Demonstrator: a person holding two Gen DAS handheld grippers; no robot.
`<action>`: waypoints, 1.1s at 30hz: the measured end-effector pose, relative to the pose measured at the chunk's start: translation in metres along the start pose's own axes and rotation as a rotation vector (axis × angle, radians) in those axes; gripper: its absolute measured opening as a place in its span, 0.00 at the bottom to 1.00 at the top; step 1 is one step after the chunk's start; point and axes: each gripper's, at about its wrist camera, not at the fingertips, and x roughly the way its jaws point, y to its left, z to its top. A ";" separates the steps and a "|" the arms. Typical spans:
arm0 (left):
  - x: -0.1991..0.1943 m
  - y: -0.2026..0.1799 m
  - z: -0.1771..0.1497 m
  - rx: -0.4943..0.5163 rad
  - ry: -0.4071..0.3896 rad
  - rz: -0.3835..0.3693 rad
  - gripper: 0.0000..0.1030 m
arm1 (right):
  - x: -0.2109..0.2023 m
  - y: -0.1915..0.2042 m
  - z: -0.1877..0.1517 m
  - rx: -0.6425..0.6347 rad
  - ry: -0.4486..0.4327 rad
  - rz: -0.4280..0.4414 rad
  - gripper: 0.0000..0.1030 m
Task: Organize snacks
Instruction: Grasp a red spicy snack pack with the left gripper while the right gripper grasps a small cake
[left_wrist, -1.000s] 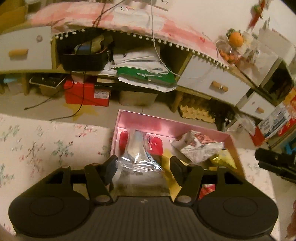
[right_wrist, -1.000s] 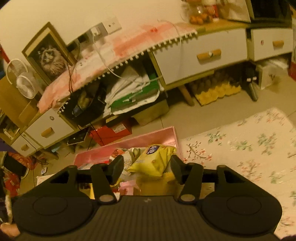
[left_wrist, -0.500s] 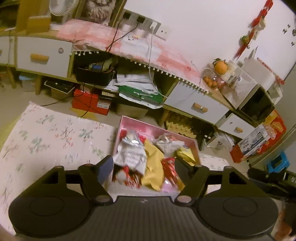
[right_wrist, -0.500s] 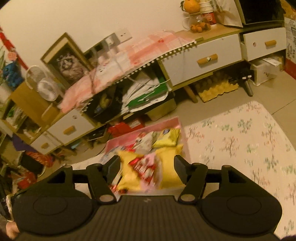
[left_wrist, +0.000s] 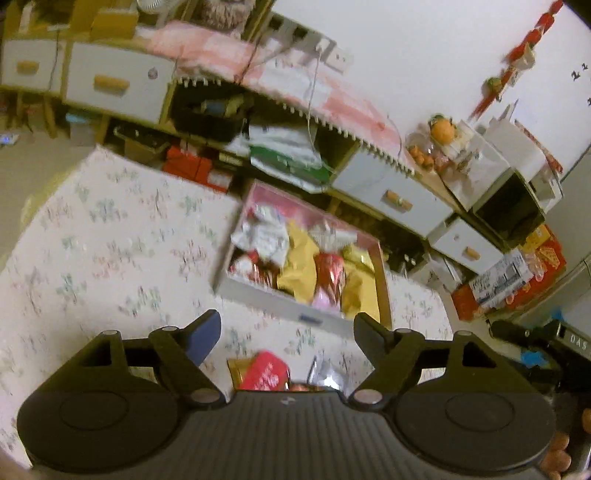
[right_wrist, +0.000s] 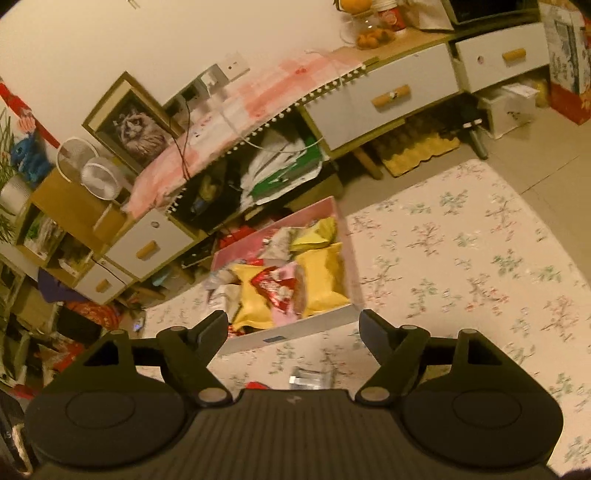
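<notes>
A pink box (left_wrist: 255, 192) (right_wrist: 288, 334) full of yellow, red and silver snack packets (left_wrist: 295, 258) (right_wrist: 321, 277) stands on the flowered cloth (left_wrist: 110, 240) (right_wrist: 461, 258). Closer to me, loose snacks lie on the cloth: a red packet (left_wrist: 266, 373) and a silver one (left_wrist: 325, 373) (right_wrist: 312, 376). My left gripper (left_wrist: 288, 325) hangs above and short of the box, its jaws opening with nothing between them. My right gripper (right_wrist: 291, 328) is likewise back from the box, jaws opening and empty. The other gripper's black body (left_wrist: 535, 343) shows at the left wrist view's right edge.
Behind the box runs a low cabinet (left_wrist: 388, 192) (right_wrist: 388, 99) with white drawers, stacked papers and a pink cloth on top. Fruit (left_wrist: 441, 129) and a microwave (left_wrist: 513, 210) stand at its right end. Boxes (left_wrist: 509, 273) and clutter crowd the floor.
Both grippers pulled back and up from the pink box, leaving the packets they hovered over inside it. Both sets of jaws opened wider. Loose snacks on the cloth came into view.
</notes>
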 end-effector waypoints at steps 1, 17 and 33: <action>0.004 -0.001 -0.004 0.010 0.019 0.000 0.80 | -0.001 0.000 -0.002 -0.023 0.002 -0.018 0.73; 0.056 -0.016 -0.045 0.196 0.171 0.129 0.80 | 0.037 0.001 -0.037 -0.337 0.202 -0.212 0.75; 0.076 -0.025 -0.069 0.181 0.268 0.115 0.76 | 0.072 -0.029 -0.045 -0.346 0.375 -0.326 0.69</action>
